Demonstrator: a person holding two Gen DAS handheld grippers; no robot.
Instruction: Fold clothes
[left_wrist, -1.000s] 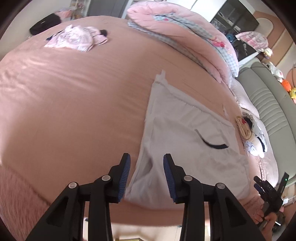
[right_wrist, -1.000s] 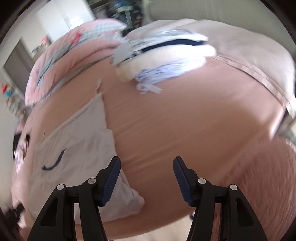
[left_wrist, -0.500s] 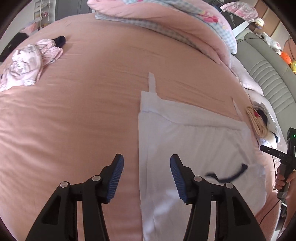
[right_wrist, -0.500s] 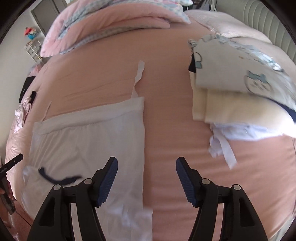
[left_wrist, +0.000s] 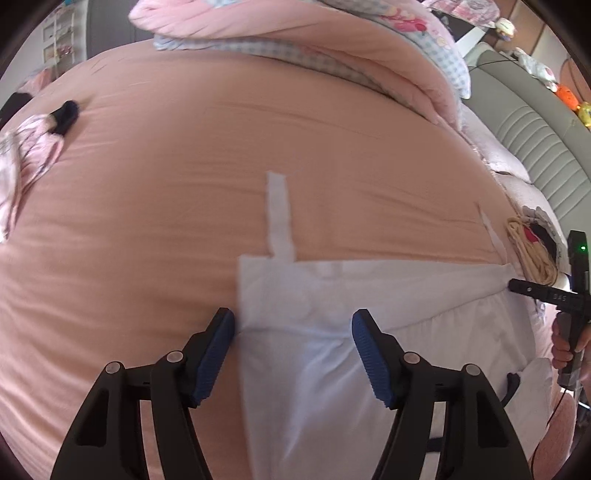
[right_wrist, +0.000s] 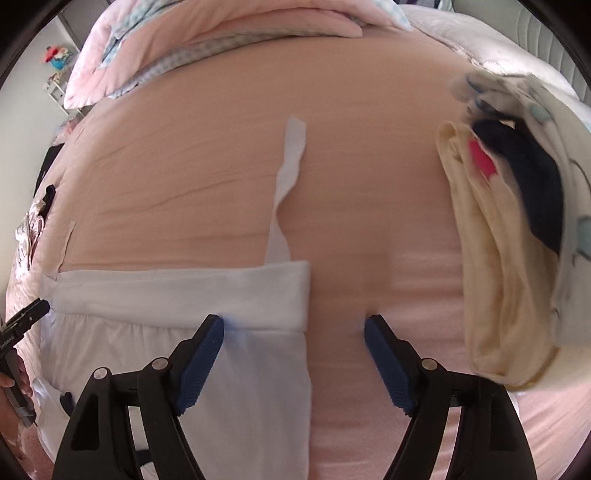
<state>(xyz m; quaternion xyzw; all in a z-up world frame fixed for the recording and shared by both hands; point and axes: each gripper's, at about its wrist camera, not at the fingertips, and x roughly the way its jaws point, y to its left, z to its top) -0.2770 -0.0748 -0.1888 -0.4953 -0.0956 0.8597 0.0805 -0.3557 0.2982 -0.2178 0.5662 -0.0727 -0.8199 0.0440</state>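
A white garment (left_wrist: 332, 332) with a waistband and two ribbon ties lies flat on the pink bed sheet (left_wrist: 166, 184). My left gripper (left_wrist: 293, 325) is open, low over the garment's left waistband corner, its jaws straddling the left edge. My right gripper (right_wrist: 293, 332) is open over the right waistband corner of the same garment (right_wrist: 184, 295), its jaws straddling the right edge. One tie (right_wrist: 291, 155) runs away from that corner. The right gripper also shows at the right edge of the left wrist view (left_wrist: 517, 286).
A stack of folded clothes (right_wrist: 509, 221) lies to the right of the garment. A pink crumpled garment (left_wrist: 26, 162) with a dark item lies at far left. A rolled pink quilt (left_wrist: 332, 40) lies at the back. A grey headboard (left_wrist: 535, 129) is at right.
Both grippers have moved forward and down along the garment to its waistband corners. Their jaws stay open.
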